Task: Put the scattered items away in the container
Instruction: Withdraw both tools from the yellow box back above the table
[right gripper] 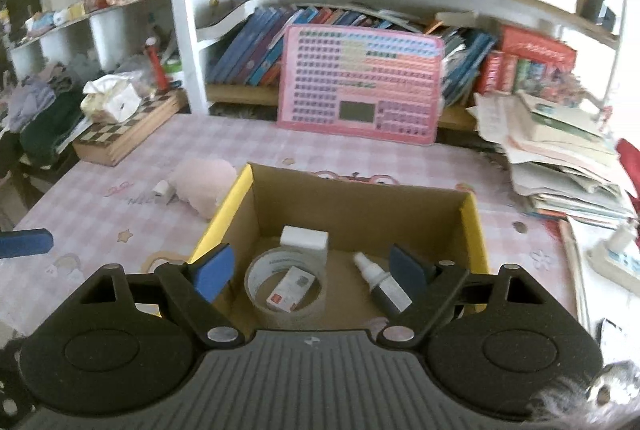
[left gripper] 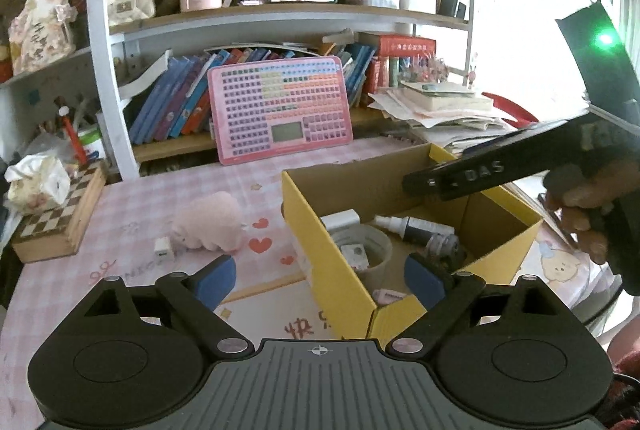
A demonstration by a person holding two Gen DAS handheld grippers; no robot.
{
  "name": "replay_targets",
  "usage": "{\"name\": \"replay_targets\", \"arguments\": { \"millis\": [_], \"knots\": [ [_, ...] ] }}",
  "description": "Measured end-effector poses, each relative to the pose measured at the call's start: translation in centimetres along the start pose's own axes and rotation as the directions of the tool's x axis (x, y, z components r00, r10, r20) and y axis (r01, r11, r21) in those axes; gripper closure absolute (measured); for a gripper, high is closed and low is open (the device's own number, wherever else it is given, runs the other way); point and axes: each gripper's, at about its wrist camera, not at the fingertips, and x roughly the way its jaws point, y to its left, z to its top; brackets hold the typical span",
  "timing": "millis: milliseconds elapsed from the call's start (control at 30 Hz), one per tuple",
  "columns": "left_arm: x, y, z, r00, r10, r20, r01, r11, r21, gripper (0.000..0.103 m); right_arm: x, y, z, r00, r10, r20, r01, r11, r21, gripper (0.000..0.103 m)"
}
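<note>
From the left wrist, my left hand-held gripper [left gripper: 320,280] is spread wide and empty, straddling the box [left gripper: 320,230] wall. Ahead to its left on the worktop [left gripper: 120,214] lie the pink plush [left gripper: 210,226] and small white plug [left gripper: 163,249], I judge the last strays.

From the right wrist, my right hand-held gripper [right gripper: 310,272] gapes empty over the box [right gripper: 228,214], probably placed for dropping. Only here do I see clearly the tape roll [right gripper: 285,288], its card [right gripper: 290,288] and the bottle [right gripper: 380,284].
</note>
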Motion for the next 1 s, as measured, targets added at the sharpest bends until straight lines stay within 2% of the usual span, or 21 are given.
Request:
{"name": "replay_targets", "arguments": {
  "millis": [300,533,800,1000],
  "knots": [
    [-3.7,2.2,-1.9,1.0,-0.013,0.02,0.014,1.0,-0.013,0.007,-5.0,2.4,-3.1,0.99,-0.13,0.05,0.127,0.989,0.072,0.018],
    [-6.3,4.1,-3.5,1.0,-0.025,0.013,0.025,0.999,-0.023,0.007,-7.8,4.1,-6.2,0.978,-0.207,0.031,0.201,0.969,0.141,0.017],
    [-8.4,5.5,-4.9,0.999,-0.047,0.016,0.047,0.999,-0.003,0.006,-9.4,6.9,-8.8,0.968,-0.251,0.006,0.245,0.952,0.183,0.017],
    [-9.3,6.4,-6.2,0.998,-0.061,-0.001,0.061,0.998,0.015,0.006,-9.8,9.6,-10.5,0.968,-0.25,-0.014,0.248,0.95,0.191,0.017]
  ]
}}
